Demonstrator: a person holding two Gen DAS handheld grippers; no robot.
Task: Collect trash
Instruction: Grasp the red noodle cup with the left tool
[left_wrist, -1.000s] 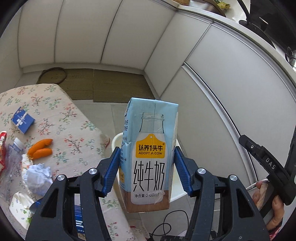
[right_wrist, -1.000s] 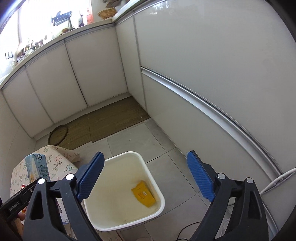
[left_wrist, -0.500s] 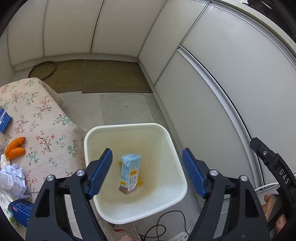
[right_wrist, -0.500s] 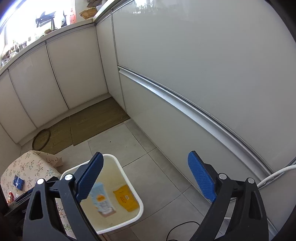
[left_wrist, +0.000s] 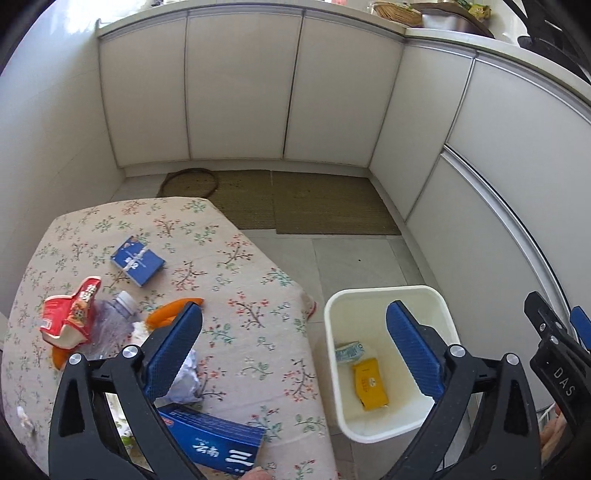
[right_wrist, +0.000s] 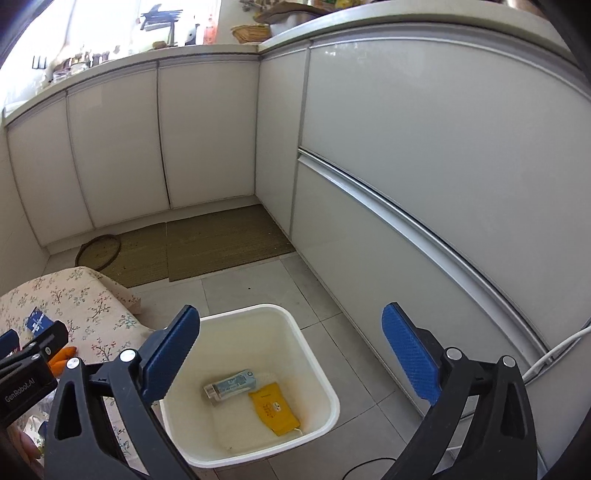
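The left gripper (left_wrist: 293, 354) has its fingers spread wide with nothing between them; they have just been opening. The right gripper (right_wrist: 290, 356) likewise has its fingers far apart and empty, having just widened a little.

The white bin (right_wrist: 314, 363) stands on the tiled floor, at lower centre of the right wrist view. Inside it lie the milk carton (right_wrist: 231, 386) on its side and, touching it, a yellow packet (right_wrist: 275, 408).

In the left wrist view, the floral-clothed counter (left_wrist: 236, 280) fills the lower left (beside the bin). On it: a small blue box (left_wrist: 137, 260), a red snack bag (left_wrist: 72, 319), a crushed plastic bottle (left_wrist: 110, 317), crumpled paper (left_wrist: 186, 382), orange peel (left_wrist: 166, 314) and a large blue box (left_wrist: 214, 441).
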